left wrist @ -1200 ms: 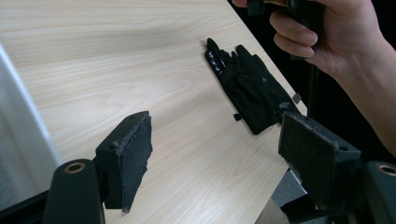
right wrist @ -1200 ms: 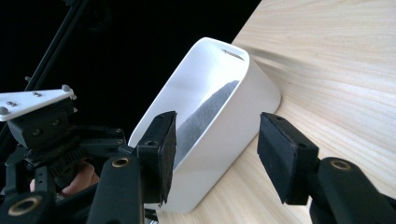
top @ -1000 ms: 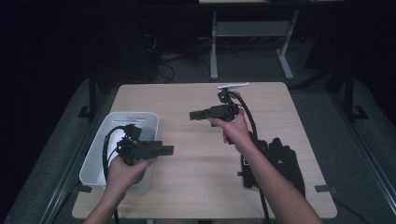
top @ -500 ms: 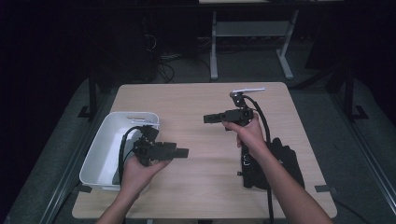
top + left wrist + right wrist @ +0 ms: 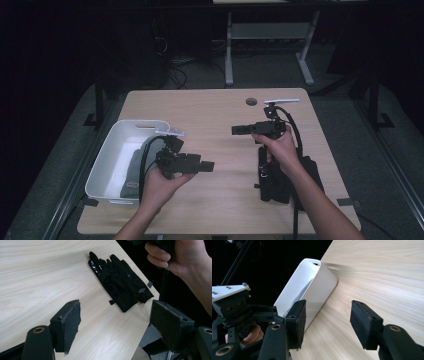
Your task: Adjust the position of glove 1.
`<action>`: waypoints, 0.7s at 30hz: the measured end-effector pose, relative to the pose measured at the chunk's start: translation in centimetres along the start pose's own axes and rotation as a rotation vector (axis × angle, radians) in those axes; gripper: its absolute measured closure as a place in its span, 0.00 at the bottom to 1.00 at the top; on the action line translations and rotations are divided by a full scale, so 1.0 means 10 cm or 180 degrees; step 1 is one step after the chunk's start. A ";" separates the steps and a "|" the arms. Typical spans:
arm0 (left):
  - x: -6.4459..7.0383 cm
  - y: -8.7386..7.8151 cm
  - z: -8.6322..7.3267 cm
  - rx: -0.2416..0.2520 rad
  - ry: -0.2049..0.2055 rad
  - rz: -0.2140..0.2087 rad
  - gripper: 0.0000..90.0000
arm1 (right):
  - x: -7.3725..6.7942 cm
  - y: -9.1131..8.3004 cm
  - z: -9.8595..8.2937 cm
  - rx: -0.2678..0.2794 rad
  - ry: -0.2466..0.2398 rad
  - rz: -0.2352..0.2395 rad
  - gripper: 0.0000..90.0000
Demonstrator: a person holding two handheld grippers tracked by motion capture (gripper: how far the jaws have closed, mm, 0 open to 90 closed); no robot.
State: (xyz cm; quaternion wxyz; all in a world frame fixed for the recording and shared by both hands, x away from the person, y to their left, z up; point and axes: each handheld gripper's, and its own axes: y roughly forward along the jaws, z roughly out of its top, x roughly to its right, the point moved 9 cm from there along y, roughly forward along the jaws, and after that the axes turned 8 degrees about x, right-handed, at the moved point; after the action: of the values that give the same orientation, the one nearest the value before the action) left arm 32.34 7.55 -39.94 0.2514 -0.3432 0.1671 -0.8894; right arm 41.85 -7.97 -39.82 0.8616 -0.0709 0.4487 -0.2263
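A pair of black gloves [image 5: 120, 282] lies flat on the wooden table [image 5: 210, 110] near its right edge, partly under the person's right forearm in the high view [image 5: 272, 177]. My left gripper [image 5: 209, 166] hovers over the table's middle just right of the white bin [image 5: 107, 150], pointing right toward the gloves. Its jaws stand open with nothing between them [image 5: 117, 322]. My right gripper [image 5: 236, 130] is held above the gloves' far end and points left at the bin [image 5: 312, 290]. It is open and holds nothing [image 5: 327, 320].
Something grey [image 5: 131, 170] lies in the bin's bottom. A round hole [image 5: 251, 101] marks the table's far side. The table's right edge runs just past the gloves. A metal frame [image 5: 265, 35] stands on the floor beyond the table.
My left gripper has moved right, from over the bin to the table's middle. My right gripper has shifted right and a little nearer the person. Both stayed open.
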 end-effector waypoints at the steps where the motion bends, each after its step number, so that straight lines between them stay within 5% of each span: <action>1: 0.01 0.01 0.00 -0.0014 0.0020 -0.0006 0.27 | 0.02 -0.03 -0.01 0.0014 0.0008 -0.0013 0.51; 21: 0.24 0.43 -0.09 -0.0180 0.0134 -0.0196 0.26 | 0.35 -0.52 -0.15 0.0147 0.0124 -0.0205 0.51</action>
State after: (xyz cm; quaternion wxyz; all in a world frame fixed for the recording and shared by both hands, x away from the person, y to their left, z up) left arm 31.58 2.82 -41.35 0.2106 -0.3363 0.1868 -0.8987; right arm 40.69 -14.01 -41.58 0.8464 -0.0609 0.4575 -0.2655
